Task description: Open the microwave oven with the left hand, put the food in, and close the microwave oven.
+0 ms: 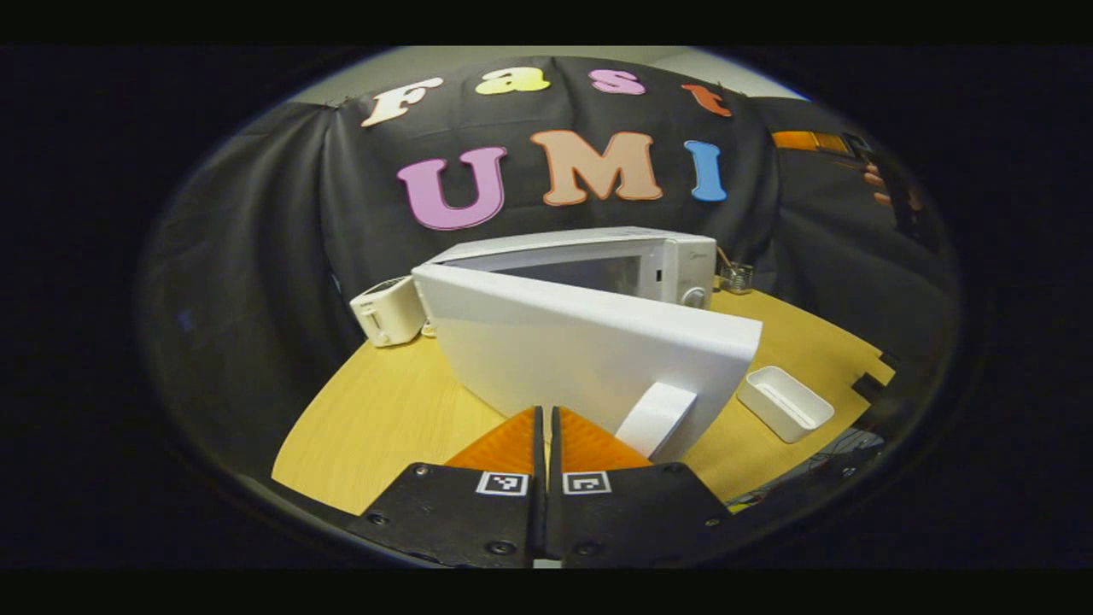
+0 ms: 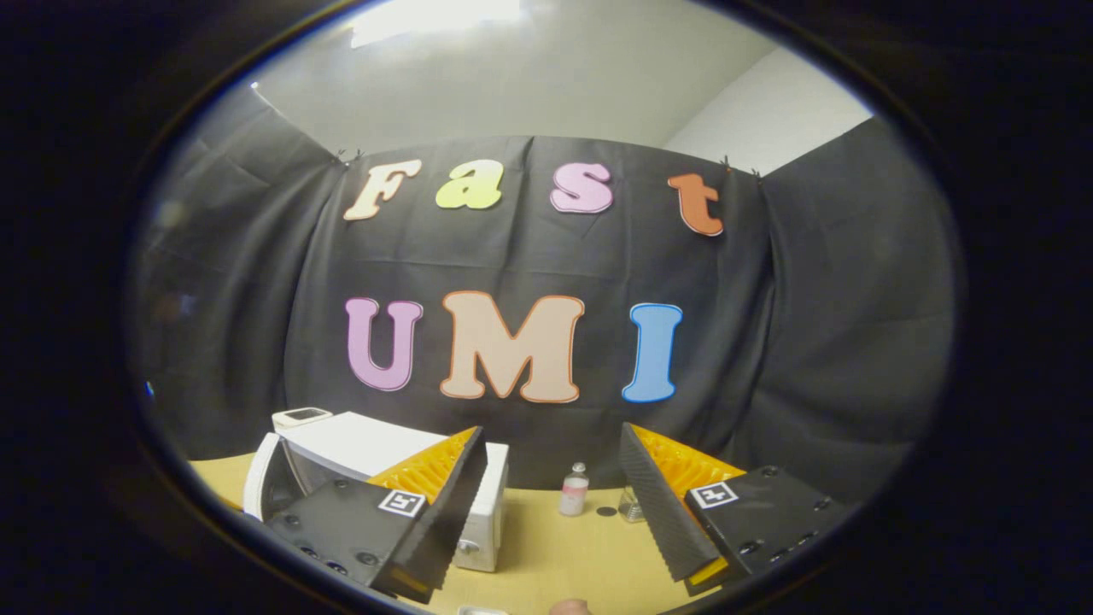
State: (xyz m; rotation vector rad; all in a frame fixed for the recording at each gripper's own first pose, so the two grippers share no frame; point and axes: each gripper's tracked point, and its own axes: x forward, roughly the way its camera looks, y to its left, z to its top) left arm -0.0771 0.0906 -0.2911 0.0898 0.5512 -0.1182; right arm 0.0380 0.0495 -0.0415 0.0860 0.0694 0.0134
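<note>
On a round light-wood table (image 1: 376,418), a small white toaster (image 1: 387,310) sits at far left beside the white box-shaped microwave oven (image 1: 598,260), whose broad white door (image 1: 581,346) stands swung partly open toward the camera, its white bar handle (image 1: 656,418) just right of the left gripper (image 1: 546,436). That gripper's orange jaws are pressed together, holding nothing. A white rectangular plastic tray (image 1: 786,403) lies further right. In the right gripper view, the right gripper (image 2: 555,487) hangs above the table, jaws wide apart and empty, with a small pink-labelled bottle (image 2: 575,490) between them.
</note>
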